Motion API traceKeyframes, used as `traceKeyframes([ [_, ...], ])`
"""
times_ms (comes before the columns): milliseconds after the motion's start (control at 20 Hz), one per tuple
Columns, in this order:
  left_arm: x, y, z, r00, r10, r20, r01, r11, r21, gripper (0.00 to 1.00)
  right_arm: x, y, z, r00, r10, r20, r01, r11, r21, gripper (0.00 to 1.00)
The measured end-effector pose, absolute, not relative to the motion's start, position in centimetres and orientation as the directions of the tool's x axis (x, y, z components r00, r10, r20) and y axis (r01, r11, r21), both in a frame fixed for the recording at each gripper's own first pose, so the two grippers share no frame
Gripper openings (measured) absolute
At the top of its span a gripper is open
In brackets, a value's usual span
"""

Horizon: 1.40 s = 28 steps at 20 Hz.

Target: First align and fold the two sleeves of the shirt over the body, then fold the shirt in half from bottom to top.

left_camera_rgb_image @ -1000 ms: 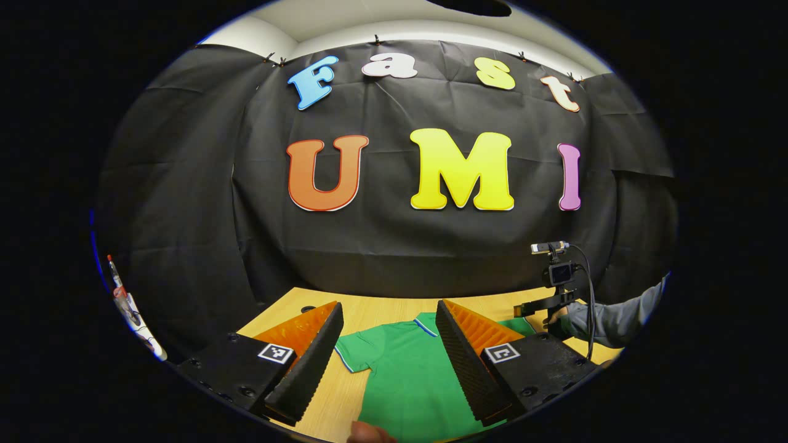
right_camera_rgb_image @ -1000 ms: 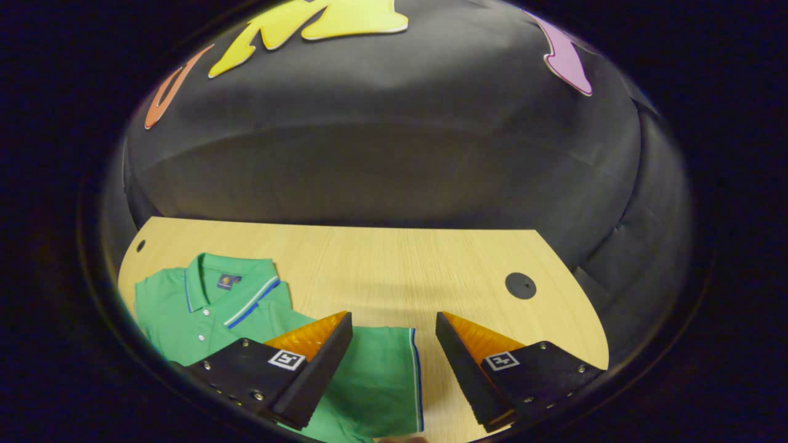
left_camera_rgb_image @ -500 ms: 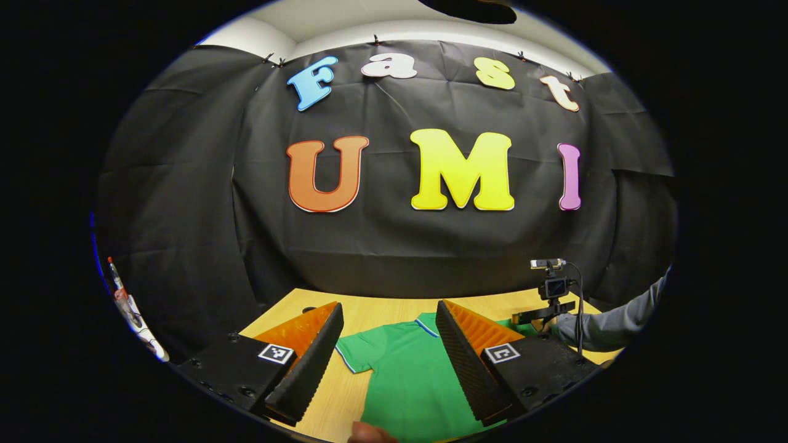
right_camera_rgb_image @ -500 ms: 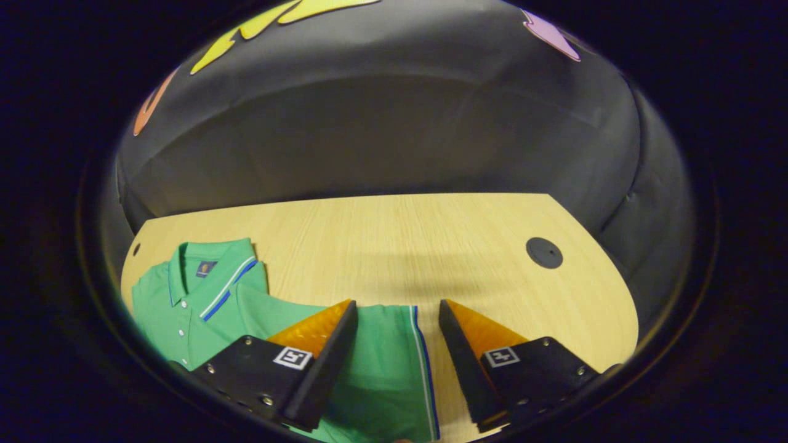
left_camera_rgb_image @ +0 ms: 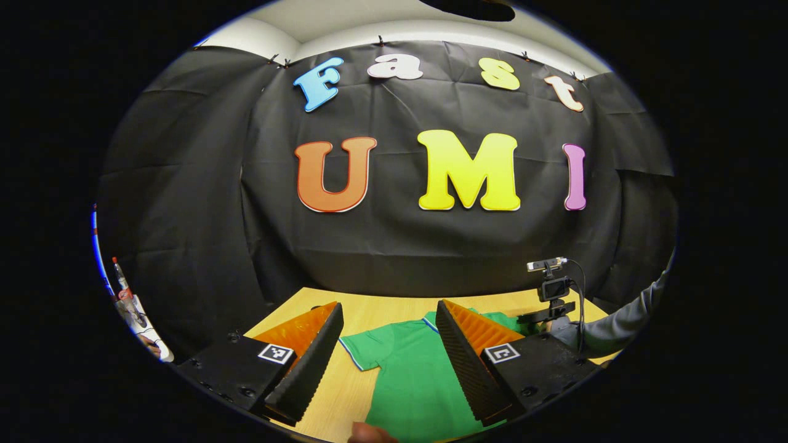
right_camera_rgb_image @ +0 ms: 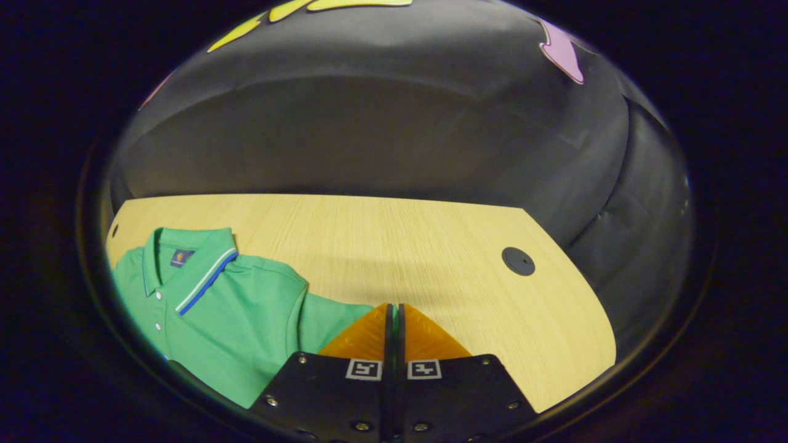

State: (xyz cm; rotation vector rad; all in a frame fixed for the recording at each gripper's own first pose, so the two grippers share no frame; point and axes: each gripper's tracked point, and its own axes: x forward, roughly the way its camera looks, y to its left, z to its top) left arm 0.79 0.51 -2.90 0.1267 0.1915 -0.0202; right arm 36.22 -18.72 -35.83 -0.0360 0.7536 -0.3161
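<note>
Right gripper (right_camera_rgb_image: pixel 393 307) pressed together at the sleeve (right_camera_rgb_image: pixel 329 314) edge — grip on cloth unclear — shirt (right_camera_rgb_image: pixel 209 307) toward 9 o'clock on table (right_camera_rgb_image: pixel 431 246); left gripper (left_camera_rgb_image: pixel 389 314) spread above shirt.

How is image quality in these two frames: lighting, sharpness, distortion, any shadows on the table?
Left gripper view: bright and sharp, with evenly lit cloth wall; fisheye bends the table edge, and the shirt is crisp. Right gripper view: dimmer, softer toward the rim, strong barrel curve on the table edge; a faint shadow falls on the wood ahead of the right gripper; the shirt collar stays legible.
</note>
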Motion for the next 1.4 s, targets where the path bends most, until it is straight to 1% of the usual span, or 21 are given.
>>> traceKeyframes([
  [150, 0.3, 1.2, -2.8, 0.982, 0.02, -0.188, 0.002, 0.993, 0.114, 0.96, 36.4, -18.5, -34.7, 0.707, -0.272, -0.653, 0.252, 0.959, -0.128, 0.01],
  [250, -0.3, 1.9, -2.9, 0.981, 0.03, -0.192, -0.01, 0.994, 0.104, 0.96, 36.3, -17.9, -32.5, 0.736, -0.253, -0.628, 0.238, 0.965, -0.109, 0.01],
  [500, -0.9, 2.0, -2.5, 0.984, 0.025, -0.175, -0.01, 0.996, 0.086, 0.97, 36.1, -14.8, -28.6, 0.793, -0.181, -0.582, 0.182, 0.982, -0.057, 0.01],
  [800, -1.9, 1.9, -1.7, 0.987, 0.015, -0.159, -0.003, 0.997, 0.079, 0.96, 34.5, -9.4, -26.0, 0.832, -0.089, -0.548, 0.107, 0.994, 0.002, 0.0],
  [1000, -2.5, 2.7, -1.1, 0.988, 0.029, -0.153, -0.016, 0.997, 0.081, 0.96, 33.3, -5.3, -26.5, 0.831, -0.033, -0.556, 0.047, 0.999, 0.011, 0.01],
  [1250, -3.5, 3.6, 0.0, 0.991, 0.036, -0.132, -0.023, 0.994, 0.104, 0.96, 32.6, -1.8, -26.8, 0.83, 0.01, -0.558, -0.004, 1.0, 0.011, 0.01],
  [1300, -3.8, 3.8, 0.1, 0.99, 0.042, -0.132, -0.028, 0.994, 0.109, 0.96, 32.6, -1.0, -26.9, 0.831, 0.03, -0.556, -0.021, 1.0, 0.023, 0.01],
  [1350, -4.2, 4.1, 0.3, 0.99, 0.05, -0.129, -0.036, 0.993, 0.112, 0.96, 32.3, 0.2, -27.5, 0.815, 0.074, -0.574, -0.052, 0.997, 0.055, 0.01],
  [1400, -4.6, 4.3, 0.4, 0.99, 0.055, -0.127, -0.041, 0.993, 0.107, 0.96, 31.5, 1.6, -28.3, 0.782, 0.137, -0.608, -0.093, 0.99, 0.103, 0.04],
])
